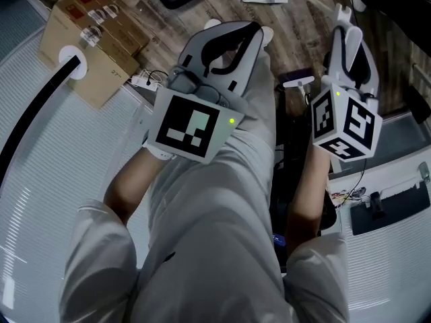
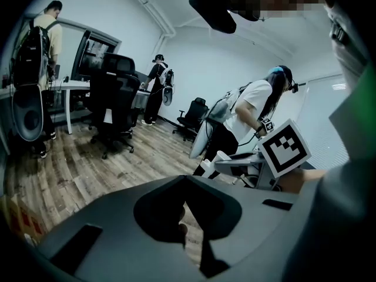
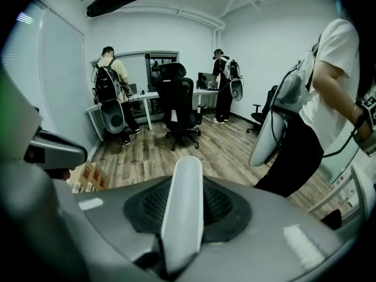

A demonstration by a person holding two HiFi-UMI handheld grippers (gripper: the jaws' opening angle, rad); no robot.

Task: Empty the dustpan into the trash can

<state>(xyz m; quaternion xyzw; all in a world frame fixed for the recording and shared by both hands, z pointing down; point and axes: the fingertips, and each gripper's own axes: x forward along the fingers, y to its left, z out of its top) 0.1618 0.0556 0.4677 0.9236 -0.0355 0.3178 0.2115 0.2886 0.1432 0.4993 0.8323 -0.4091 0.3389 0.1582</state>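
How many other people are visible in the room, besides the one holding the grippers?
3. The first person stands on the left with a backpack, the second person at the back, the third person, in a white shirt, close on the right. Others may be hidden.

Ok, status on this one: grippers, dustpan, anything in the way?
Left gripper shut, empty. Right gripper shut on a pale handle. Dustpan's pan, trash can: not in view. Another person stands ahead.

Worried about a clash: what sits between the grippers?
Head view: the person's leg lies between the left gripper and the right gripper, which grips a white handle.
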